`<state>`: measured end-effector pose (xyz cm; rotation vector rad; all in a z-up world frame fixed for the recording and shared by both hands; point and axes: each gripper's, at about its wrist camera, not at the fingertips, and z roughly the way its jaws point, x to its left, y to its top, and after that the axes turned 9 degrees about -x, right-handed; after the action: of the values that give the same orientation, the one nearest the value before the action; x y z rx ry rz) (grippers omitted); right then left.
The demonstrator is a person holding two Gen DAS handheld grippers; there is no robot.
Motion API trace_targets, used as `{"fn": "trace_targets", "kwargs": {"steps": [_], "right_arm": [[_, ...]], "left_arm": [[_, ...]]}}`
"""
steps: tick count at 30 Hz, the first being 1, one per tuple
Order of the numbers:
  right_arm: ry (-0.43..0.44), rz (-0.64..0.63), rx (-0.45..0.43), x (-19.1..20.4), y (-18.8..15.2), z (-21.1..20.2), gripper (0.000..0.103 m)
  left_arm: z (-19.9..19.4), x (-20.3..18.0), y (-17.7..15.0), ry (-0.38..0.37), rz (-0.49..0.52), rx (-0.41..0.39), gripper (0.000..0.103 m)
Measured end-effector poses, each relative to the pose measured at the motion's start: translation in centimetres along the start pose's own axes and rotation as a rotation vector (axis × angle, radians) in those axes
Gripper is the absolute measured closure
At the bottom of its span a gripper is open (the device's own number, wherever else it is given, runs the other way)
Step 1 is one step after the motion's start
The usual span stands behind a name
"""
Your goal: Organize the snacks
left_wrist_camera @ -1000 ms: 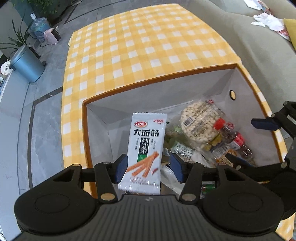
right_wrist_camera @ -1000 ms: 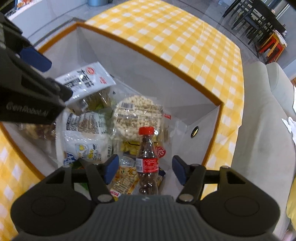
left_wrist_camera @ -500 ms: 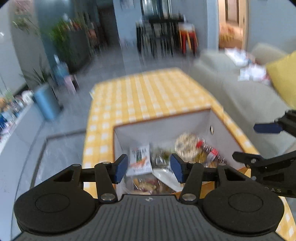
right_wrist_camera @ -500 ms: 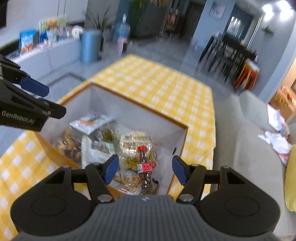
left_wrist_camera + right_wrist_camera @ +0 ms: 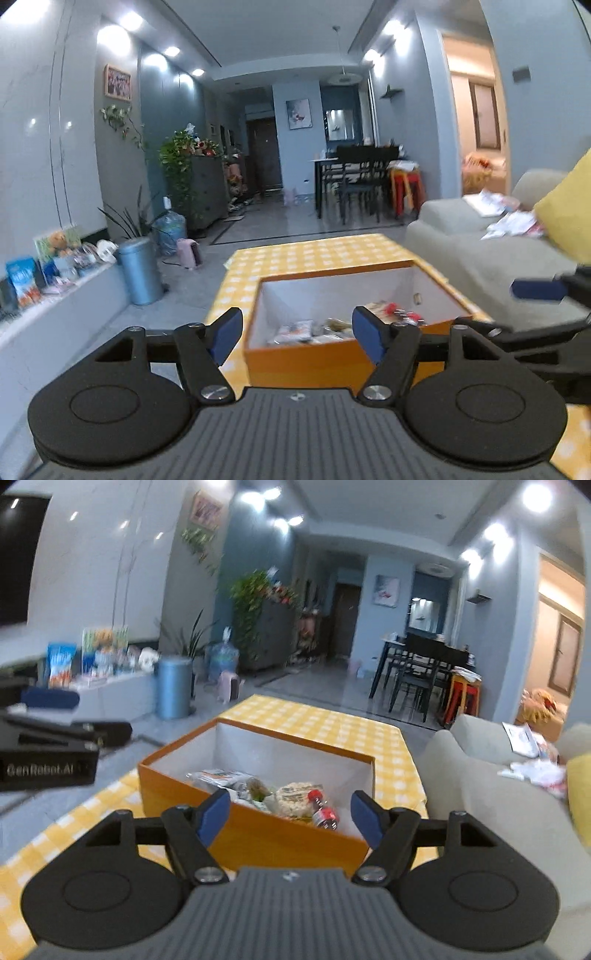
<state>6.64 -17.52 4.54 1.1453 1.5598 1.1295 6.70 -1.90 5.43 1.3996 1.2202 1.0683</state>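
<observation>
Both hands empty, drop-off looking done.
We're holding left gripper [image 5: 297,334] and right gripper [image 5: 288,818] short of the box [image 5: 258,834], jaws just opening wide, nothing between; next we're needing another snack.

My left camera looks along its fingers from just before the orange box [image 5: 343,356], nearly level and tipped slightly down, across the checked table [image 5: 317,253] towards the dining table [image 5: 356,162] at the far end of the room. My right camera sits beside it, also close, seeing the same box [image 5: 255,834] from its near corner. Both share box, table, sofa [image 5: 476,251] and bin [image 5: 173,686]. Each catches the other's tongs at its edge.
</observation>
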Motion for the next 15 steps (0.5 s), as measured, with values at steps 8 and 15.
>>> {"fn": "trace_targets", "kwargs": {"steps": [8,15], "right_arm": [[-0.045,0.116,-0.05,0.7,-3.5,-2.8,0.03],[-0.08,0.131,-0.069,1.3,-6.2,-4.5,0.027]], "left_arm": [[-1.5,0.8,-0.7,-0.025,-0.082,0.055,0.014],[-1.5,1.0,-3.4,-0.048,-0.119,0.171,0.014]]}}
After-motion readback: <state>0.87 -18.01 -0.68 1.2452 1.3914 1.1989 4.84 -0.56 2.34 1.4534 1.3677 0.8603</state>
